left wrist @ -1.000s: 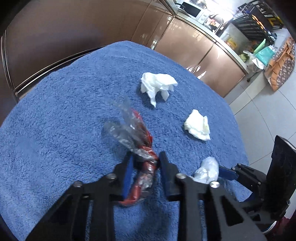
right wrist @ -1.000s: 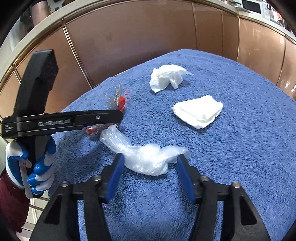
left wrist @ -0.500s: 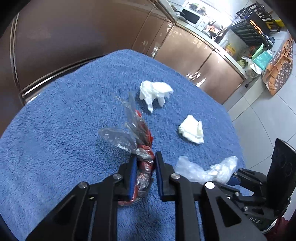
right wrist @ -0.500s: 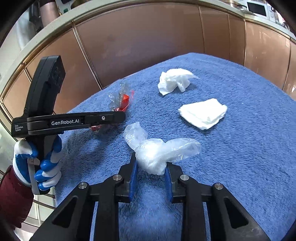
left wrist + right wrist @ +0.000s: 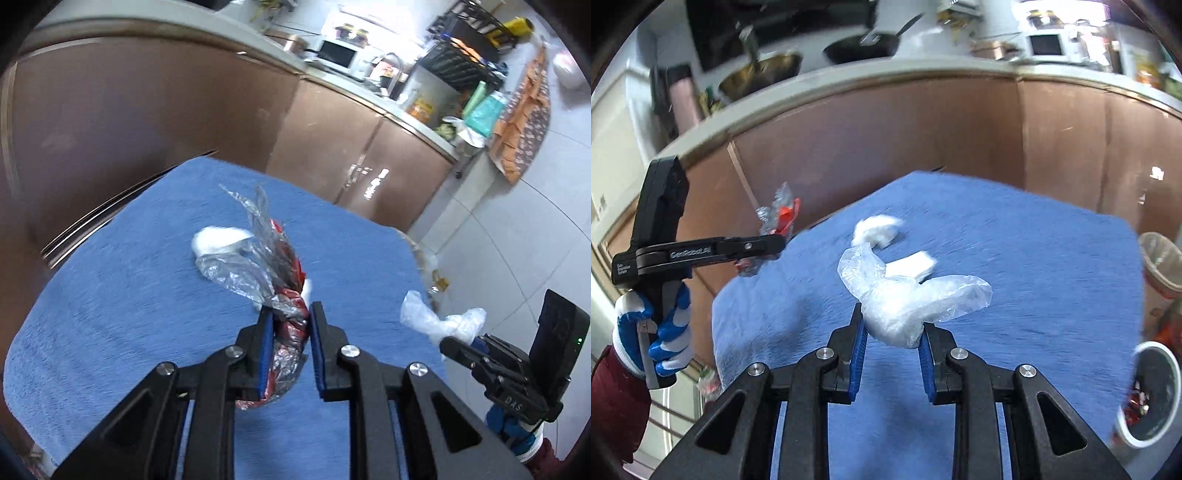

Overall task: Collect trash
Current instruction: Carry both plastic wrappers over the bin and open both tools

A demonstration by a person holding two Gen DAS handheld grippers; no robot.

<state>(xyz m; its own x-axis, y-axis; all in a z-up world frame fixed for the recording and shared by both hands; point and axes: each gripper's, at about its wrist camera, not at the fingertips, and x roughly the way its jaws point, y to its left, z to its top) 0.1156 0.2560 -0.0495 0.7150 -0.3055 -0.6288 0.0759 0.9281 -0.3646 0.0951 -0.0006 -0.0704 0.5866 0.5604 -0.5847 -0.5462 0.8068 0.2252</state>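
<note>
Item: blue towel-covered table (image 5: 122,295), seen in both wrist views before brown cabinet fronts (image 5: 905,140); the surface is blurred. Item: left gripper (image 5: 289,325), narrowed and clamped on a red-and-clear crumpled wrapper (image 5: 273,273), which is held up off the cloth, its clear ends fanned upward past the blue pads (image 5: 266,354). In the right wrist view this gripper is seen from the side, gripped by a hand in a blue-and-white glove (image 5: 661,328) with a maroon sleeve below. Item: right gripper (image 5: 892,325), narrowed and pressed on a clear plastic bag (image 5: 905,299), likewise lifted above the table (one loose end curls left, the other trails right). Item: two cups (image 5: 1152,398) at the right table edge, the nearer one white with red scraps inside, contents otherwise indistinct. Item: flat folded white tissue (image 5: 914,265) lying on the cloth behind the bag. Item: crumpled white tissue (image 5: 877,229), farther back, also on the cloth, partly hidden by the wrapper in the left view.
</note>
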